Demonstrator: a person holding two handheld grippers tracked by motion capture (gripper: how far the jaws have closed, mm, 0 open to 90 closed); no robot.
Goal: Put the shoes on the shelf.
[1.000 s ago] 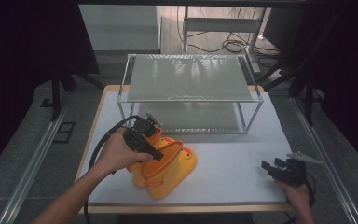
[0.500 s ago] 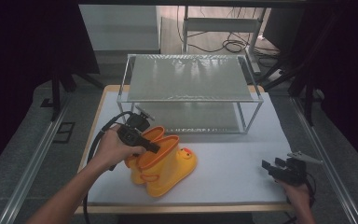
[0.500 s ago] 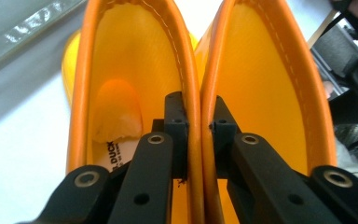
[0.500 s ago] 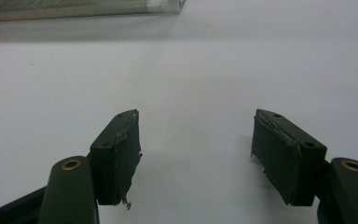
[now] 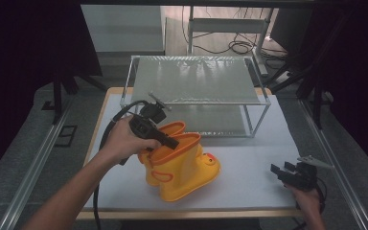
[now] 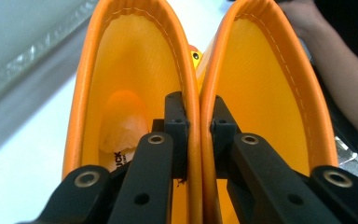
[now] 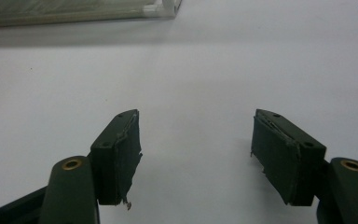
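Note:
A pair of yellow rubber boots with orange rims [image 5: 184, 165] stands side by side at the front middle of the white table [image 5: 254, 153]. My left gripper [image 5: 168, 140] reaches down between their tops. In the left gripper view one jaw sits inside each boot, and my left gripper [image 6: 198, 116] pinches the two touching orange rims [image 6: 199, 79] together. Its jaws have just been closing on those rims. My right gripper [image 5: 281, 171] rests low at the table's front right corner. It is open, with bare table between its jaws [image 7: 196, 135].
A two-level wire-frame rack with a grey shelf [image 5: 196, 79] stands at the back of the table, just behind the boots. The person's other forearm [image 6: 340, 74] shows beyond the boots in the left gripper view. Dark floor and cables lie past the table.
The left gripper closed on the boots' inner rims and rose, and the boots came upright and shifted slightly right with it. The right gripper stayed put.

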